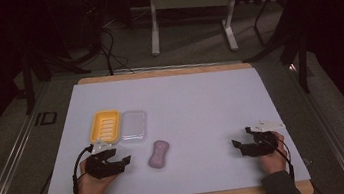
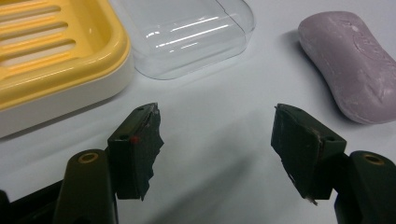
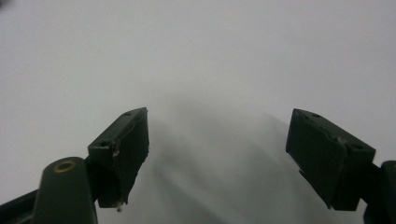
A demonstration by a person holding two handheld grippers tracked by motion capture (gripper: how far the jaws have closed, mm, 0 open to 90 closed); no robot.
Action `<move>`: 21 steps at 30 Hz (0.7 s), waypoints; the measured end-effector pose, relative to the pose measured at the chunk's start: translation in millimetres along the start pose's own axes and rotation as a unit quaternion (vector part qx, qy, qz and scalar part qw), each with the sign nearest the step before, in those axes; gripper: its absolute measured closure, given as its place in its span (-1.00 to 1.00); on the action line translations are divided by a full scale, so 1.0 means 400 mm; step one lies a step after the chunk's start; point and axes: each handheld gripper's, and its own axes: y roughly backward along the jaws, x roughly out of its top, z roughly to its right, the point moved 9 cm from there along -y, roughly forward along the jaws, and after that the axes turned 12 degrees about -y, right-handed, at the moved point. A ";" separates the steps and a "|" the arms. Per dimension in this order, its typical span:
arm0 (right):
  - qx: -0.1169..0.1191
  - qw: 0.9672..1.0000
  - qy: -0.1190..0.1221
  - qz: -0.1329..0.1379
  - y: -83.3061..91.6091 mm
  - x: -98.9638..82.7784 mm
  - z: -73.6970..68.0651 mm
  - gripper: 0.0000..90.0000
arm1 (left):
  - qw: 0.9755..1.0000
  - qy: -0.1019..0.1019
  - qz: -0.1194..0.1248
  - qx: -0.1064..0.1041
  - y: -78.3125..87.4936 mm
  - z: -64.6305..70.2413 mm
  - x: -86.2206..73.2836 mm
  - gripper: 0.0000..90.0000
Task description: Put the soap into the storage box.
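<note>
On the pale counter lie three things in a loose group toward the left: a yellow soap dish with a slatted floor, a clear plastic lid touching its right side, and a mauve bar of soap lying apart from both, nearer the person.

The left tongs rest low over the counter just left of the soap, held in the person's left hand. In the left gripper view the left tongs stand wide open with nothing between the jaws — only bare counter shows in the gap. Ahead of them sit the dish at upper left, the lid beside it, and the soap at upper right (its surface looks faintly embossed, though the marking is too soft to read).

The right tongs sit well apart at the right side of the counter, in the right hand. In the right gripper view the right tongs are likewise spread wide and empty — plain counter lies before them.
</note>
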 end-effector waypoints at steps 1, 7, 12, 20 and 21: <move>0.004 1.000 0.001 0.014 0.006 0.003 -0.001 -0.56 | 1.000 -0.002 -0.006 0.000 0.004 0.001 0.002 -0.26; 0.008 0.998 -0.008 0.055 0.026 0.012 0.001 -0.63 | 1.000 -0.004 -0.016 0.008 0.022 -0.007 0.015 -0.21; 0.006 0.998 -0.008 0.056 0.026 0.012 0.001 -0.63 | 1.000 -0.011 -0.018 0.015 0.034 -0.005 0.032 -0.20; 0.008 0.998 -0.008 0.056 0.026 0.012 0.001 -0.63 | 0.999 -0.026 -0.023 0.015 0.035 -0.002 0.052 -0.18; 0.007 0.998 -0.008 0.056 0.026 0.012 0.001 -0.63 | 0.999 -0.026 -0.023 0.015 0.035 -0.002 0.052 -0.18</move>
